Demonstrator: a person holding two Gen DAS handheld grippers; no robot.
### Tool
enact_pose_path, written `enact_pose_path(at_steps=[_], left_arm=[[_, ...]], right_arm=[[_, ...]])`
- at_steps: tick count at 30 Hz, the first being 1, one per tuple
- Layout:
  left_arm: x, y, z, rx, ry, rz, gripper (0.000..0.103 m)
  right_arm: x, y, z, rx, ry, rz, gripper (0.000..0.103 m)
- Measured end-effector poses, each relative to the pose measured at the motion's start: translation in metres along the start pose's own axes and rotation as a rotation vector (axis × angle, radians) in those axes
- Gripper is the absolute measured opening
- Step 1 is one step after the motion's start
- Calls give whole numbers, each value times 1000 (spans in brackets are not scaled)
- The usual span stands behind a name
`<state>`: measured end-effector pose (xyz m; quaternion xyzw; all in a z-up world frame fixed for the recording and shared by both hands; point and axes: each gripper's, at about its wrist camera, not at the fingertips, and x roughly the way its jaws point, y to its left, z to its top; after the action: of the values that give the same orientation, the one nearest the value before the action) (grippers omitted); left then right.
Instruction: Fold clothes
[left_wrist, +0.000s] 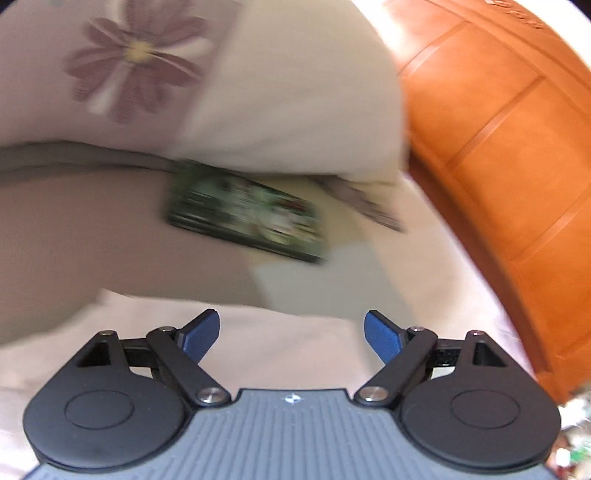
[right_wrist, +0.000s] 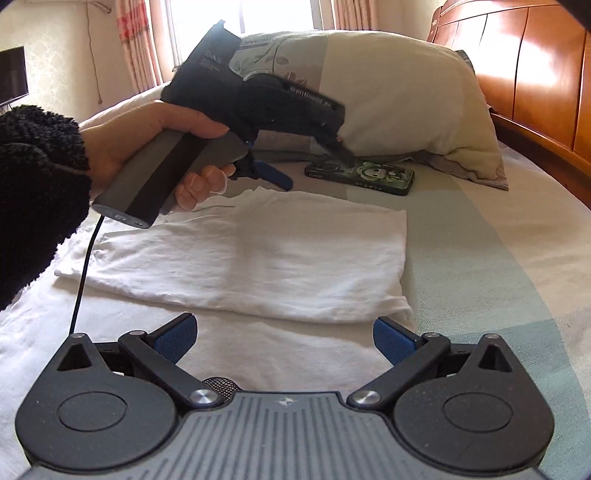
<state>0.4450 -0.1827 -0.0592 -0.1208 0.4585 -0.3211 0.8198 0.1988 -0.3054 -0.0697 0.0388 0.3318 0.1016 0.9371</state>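
A white garment (right_wrist: 258, 258) lies folded flat on the bed, and its near layer runs under my right gripper (right_wrist: 284, 339). That gripper is open just above the cloth, with nothing between its blue pads (right_wrist: 177, 339). A hand (right_wrist: 147, 140) in a black fuzzy sleeve holds my left gripper (right_wrist: 312, 168) over the garment's far edge, pointing down toward the pillow. In the blurred left wrist view the left gripper (left_wrist: 291, 336) is open and empty above the pale cloth (left_wrist: 277, 354).
A phone in a green case (right_wrist: 360, 173) (left_wrist: 243, 214) lies just beyond the garment, at the foot of a large pillow (right_wrist: 388, 92) (left_wrist: 258, 92). The orange wooden headboard (right_wrist: 535, 74) (left_wrist: 498, 147) borders the bed on the right. A black cable (right_wrist: 83, 273) hangs from the left handle.
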Motion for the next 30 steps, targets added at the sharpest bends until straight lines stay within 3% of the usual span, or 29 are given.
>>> enact_pose_path(at_steps=[2,5,7,11,20,23,25,30], left_arm=[[12,-3,-2,-4,44,-47,88],[36,3,-1,-14,80,13,88],[40,10,2,-39,24,-11,89],[39,18,14,-105,-38,29,88],[-52,11,26,-17,-62,153,89],[-63,28,22,-58,18,171,92],[-62,41,12,-92,53,232,92],[-39,79,-8,-182,109,222,92]], right_arm=[[2,-1,0,1,14,-4,103],[2,-2,-1,2,14,-5,103],[1,-3,0,8,9,1,103],[2,-7,0,32,14,13,103],[-6,-16,1,80,-22,24,103],[-5,-22,2,106,-24,26,103],[-3,-24,2,124,-19,34,103],[3,-25,0,131,8,34,103]])
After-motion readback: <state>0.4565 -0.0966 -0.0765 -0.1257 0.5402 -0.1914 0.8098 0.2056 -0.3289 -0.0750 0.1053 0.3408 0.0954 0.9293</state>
